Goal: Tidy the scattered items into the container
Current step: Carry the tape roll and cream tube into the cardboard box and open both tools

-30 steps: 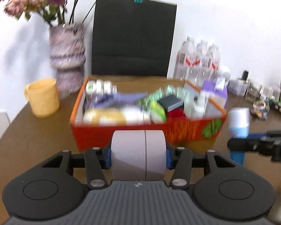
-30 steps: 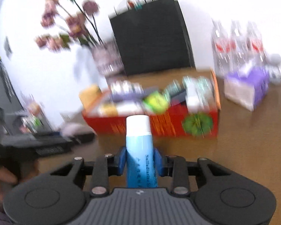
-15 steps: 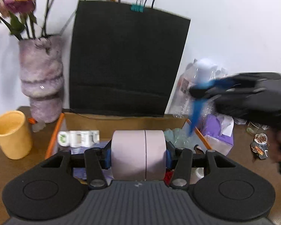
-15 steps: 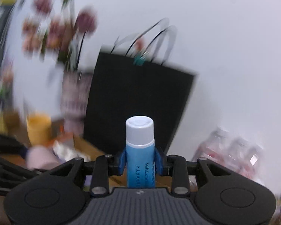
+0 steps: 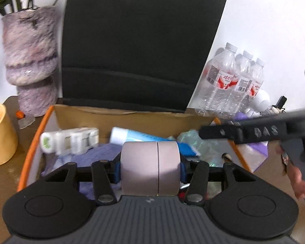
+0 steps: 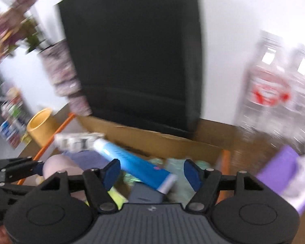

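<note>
Since a moment ago, our right hand-held gripper (image 6: pixel 150 171) released the blue tube (image 6: pixel 132 162) into the box (image 5: pixel 132 120). Our left hand-held gripper (image 5: pixel 150 170) grasps the pink roll (image 5: pixel 150 168), next to drop.

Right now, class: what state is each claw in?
Left claw: closed on the pink roll.
Right claw: open, empty; blue tube lies in the box.

Blue tube (image 6: pixel 132 163) lying in box (image 5: pixel 132 120)

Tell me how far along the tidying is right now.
Mostly done. The box already holds many items, and the blue tube lies in it, below the right gripper, whose jaws are open. In hand: the left gripper grips the pink roll over the box. Left: dropping it in.
</note>
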Demonstrator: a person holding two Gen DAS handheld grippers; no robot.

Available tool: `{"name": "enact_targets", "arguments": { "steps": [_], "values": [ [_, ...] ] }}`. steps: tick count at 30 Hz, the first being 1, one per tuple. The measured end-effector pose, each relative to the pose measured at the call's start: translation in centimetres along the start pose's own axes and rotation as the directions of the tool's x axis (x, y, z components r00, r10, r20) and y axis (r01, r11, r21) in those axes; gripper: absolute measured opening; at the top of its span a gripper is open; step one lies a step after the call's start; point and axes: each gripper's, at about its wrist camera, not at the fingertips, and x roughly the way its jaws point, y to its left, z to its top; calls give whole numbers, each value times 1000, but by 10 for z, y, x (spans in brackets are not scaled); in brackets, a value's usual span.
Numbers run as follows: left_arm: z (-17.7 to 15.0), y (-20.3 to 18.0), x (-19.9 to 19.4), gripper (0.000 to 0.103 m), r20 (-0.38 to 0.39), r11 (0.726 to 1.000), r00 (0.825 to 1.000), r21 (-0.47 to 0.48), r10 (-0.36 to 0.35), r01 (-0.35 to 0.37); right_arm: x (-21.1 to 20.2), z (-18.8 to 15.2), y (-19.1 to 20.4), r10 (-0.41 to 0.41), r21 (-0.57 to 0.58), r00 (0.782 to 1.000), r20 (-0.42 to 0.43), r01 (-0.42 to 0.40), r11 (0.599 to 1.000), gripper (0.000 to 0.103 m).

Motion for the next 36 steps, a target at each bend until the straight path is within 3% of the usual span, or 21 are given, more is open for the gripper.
{"name": "enact_targets", "arguments": {
  "steps": [4, 11, 12, 13, 15, 22, 27, 36],
  "values": [
    [24, -12, 23, 51, -45, 1000, 999, -9, -16, 15, -18, -14, -12, 3, 89, 1000, -5, -2, 996, 74],
    [51, -45, 69, 55, -132, 995, 986, -15, -100, 99, -33, -50, -6, 22, 54, 1000, -13, -21, 998, 77],
    [52, -49, 73, 69, -129, 996, 988, -14, -88, 87, -34, -54, -4, 23, 40, 1000, -13, -22, 999, 77],
    [53, -53, 76, 90, -126, 997, 989, -13, -73, 72, -35, -57, -2, 23, 32, 1000, -10, -22, 999, 77],
    [55, -55, 74, 102, -110, 999, 993, -23, -48, 45, -36, -62, -1, 26, 27, 1000, -9, -26, 999, 78],
    [59, -44, 38, 103, -143, 991, 987, 123, 73, -56, -27, -59, 1, 31, 107, 999, -40, -27, 994, 76],
    [50, -12, -4, 103, -134, 982, 980, 137, 146, -128, -29, -55, 13, -12, 128, 998, -64, 20, 992, 76],
    [8, 19, -65, 103, -133, 971, 971, 160, 199, -177, -56, -68, 55, -68, 75, 997, -48, 72, 995, 84]
  ]
}}
